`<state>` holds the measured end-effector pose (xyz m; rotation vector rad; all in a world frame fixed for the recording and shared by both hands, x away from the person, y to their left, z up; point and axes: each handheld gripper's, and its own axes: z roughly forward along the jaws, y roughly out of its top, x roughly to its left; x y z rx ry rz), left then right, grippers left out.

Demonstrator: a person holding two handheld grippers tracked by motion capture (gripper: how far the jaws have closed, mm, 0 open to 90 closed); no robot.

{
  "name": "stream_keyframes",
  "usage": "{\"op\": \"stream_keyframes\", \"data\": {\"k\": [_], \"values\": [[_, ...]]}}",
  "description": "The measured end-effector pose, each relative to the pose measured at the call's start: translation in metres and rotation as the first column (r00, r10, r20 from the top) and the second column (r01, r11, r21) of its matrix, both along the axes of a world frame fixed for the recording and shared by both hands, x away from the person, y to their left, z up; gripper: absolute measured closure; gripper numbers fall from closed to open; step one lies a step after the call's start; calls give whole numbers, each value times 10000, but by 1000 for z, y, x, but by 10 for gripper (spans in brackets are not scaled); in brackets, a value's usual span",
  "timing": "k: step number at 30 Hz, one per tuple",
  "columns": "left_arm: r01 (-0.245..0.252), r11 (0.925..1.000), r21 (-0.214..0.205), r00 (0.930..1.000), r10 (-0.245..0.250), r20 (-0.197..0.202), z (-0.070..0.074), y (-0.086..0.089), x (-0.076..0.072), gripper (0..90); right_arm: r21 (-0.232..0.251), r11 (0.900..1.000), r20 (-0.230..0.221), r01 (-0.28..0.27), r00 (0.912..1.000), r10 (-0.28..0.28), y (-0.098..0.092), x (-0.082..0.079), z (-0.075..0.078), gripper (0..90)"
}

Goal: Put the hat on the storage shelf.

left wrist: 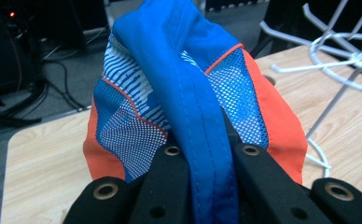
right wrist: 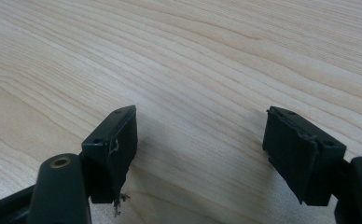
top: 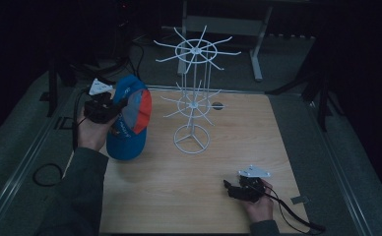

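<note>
1. Left tool (top: 111, 106) is clamping tight on the blue band of the cap (top: 128, 119), jaws nearly closed on the fabric (left wrist: 202, 140), holding the cap off the tabletop (top: 199, 196) at its left edge.
2. Right tool (top: 233, 189) is resting low near the front right, jaws wide apart, gripping nothing.
3. Step in hand, likely: carrying the cap toward the rack (top: 193, 93).
4. Next move probably needs raising the cap and hooking it over a prong (top: 165, 45) without tipping the rack.

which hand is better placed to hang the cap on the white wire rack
Left. Its tongs are shut on the cap, held beside the white wire rack. The right tongs rest open over the table, nearer the person.
</note>
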<state>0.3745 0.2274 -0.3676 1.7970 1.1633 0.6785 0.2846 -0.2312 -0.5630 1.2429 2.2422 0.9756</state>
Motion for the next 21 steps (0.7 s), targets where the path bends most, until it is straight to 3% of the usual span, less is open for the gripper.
{"op": "stream_keyframes", "data": {"k": [10, 11, 21], "values": [[532, 9982, -284, 9983, -525, 238, 8, 3, -3, 882, 8, 10000, -3, 2, 10000, -2, 0, 0, 0, 261], [744, 9965, -393, 9968, -732, 305, 12, 4, -3, 882, 14, 10000, -3, 5, 10000, -5, 0, 0, 0, 261], [1195, 9911, -583, 9904, -1149, 769, 23, 6, -9, 880, 3, 10000, 21, 2, 10000, -2, 0, 0, 0, 261]]}}
